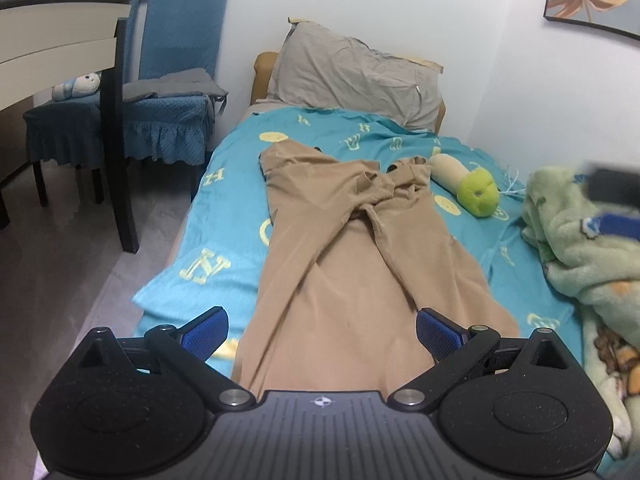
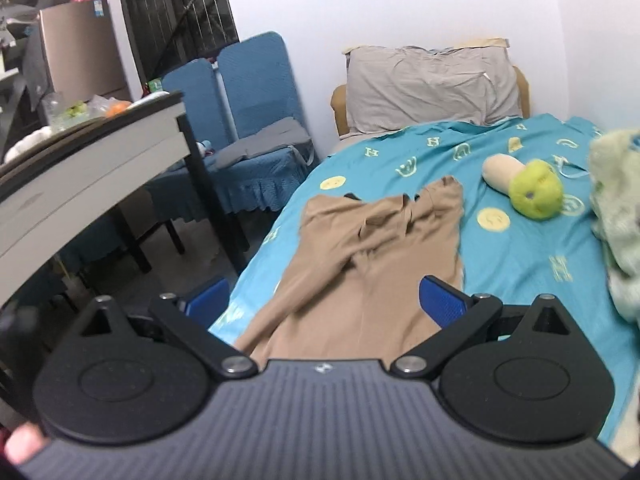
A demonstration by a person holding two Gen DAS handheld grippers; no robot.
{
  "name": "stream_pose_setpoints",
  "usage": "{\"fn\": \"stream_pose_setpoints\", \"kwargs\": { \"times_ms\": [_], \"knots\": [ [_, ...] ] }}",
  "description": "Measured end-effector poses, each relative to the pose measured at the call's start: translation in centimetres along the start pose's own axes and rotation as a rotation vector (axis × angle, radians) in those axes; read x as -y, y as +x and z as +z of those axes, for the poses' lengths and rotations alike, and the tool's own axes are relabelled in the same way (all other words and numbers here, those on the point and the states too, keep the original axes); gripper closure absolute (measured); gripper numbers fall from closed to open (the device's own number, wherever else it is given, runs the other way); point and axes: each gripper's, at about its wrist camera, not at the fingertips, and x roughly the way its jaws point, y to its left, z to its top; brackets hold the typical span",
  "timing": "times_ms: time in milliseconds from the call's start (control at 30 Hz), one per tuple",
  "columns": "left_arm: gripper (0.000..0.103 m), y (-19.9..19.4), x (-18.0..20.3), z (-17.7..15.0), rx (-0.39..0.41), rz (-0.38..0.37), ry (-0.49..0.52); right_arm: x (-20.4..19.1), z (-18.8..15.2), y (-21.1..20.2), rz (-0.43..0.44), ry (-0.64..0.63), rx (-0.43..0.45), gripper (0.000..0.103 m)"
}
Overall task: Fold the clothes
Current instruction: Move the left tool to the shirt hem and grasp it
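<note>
- The tan trousers (image 1: pixel 352 248) lay flat on the teal bedsheet (image 1: pixel 224 216), waistband toward the grey pillow (image 1: pixel 352 76).
- Left gripper (image 1: pixel 322 334) and right gripper (image 2: pixel 324 306) both gaped wide — holding nothing.
- The cloth looked light, limp and likely to slide; the leg hems, farthest from the pillow, seemed the best hold.

Letters on the bed sheet

Pale yellow "H" letters repeat across the turquoise bed sheet (image 1: pixel 240 208); nothing else is legible.
</note>
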Motion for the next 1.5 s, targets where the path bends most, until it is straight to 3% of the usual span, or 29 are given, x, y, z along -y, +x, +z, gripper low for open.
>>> {"fn": "stream_pose_setpoints", "kwargs": {
  "times_ms": [133,267,433,533,633,767,867,900,933,1000,1100,1233,1400,1500],
  "knots": [
    [0.002,-1.7,-0.5,-0.4,-0.032,0.035,-0.035,1.8,-3.5,-3.5,-0.015,0.056,0.031,0.000],
    [0.003,-1.6,-2.2,-0.8,-0.104,0.115,-0.139,4.0,-3.4,-3.5,-0.063,0.121,0.039,0.000],
    [0.015,-0.4,-4.5,-1.4,-0.252,0.245,-0.241,6.1,-3.6,-1.8,-0.081,0.211,0.023,0.000],
    [0.023,-0.2,-5.3,-1.5,-0.336,0.229,-0.280,7.0,-3.9,-0.8,-0.076,0.246,-0.016,0.001],
    [0.028,-0.3,-4.8,-1.5,-0.405,0.212,-0.226,7.3,-4.1,-0.5,-0.059,0.258,-0.020,0.001],
    [0.035,0.4,-3.2,-2.3,-0.499,0.255,-0.095,7.3,-4.2,0.2,-0.047,0.261,-0.031,0.001],
    [0.053,2.0,-2.4,-3.4,-0.586,0.289,-0.029,7.3,-4.2,0.6,-0.043,0.264,-0.040,0.001],
    [0.067,2.3,-2.3,-3.7,-0.604,0.299,-0.021,7.2,-4.2,0.8,-0.041,0.265,-0.043,0.001],
    [0.081,2.3,-2.3,-3.9,-0.608,0.312,-0.019,7.2,-4.2,0.8,-0.041,0.264,-0.047,0.001],
    [0.093,1.8,-2.0,-3.8,-0.592,0.318,-0.002,7.2,-4.2,0.8,-0.044,0.262,-0.055,0.001],
    [0.096,0.0,-1.1,-3.1,-0.546,0.308,0.045,7.4,-4.4,0.7,-0.047,0.273,-0.063,0.001],
    [0.098,-4.3,1.2,-1.3,-0.428,0.257,0.138,7.7,-4.6,0.7,-0.047,0.286,-0.074,0.001],
    [0.099,-8.7,5.7,0.2,-0.324,0.074,0.198,7.8,-4.7,0.8,-0.058,0.292,-0.081,0.001],
    [0.102,-9.1,8.4,-0.8,-0.321,-0.030,0.217,7.9,-4.9,0.8,-0.062,0.303,-0.087,0.001]
  ]
}}
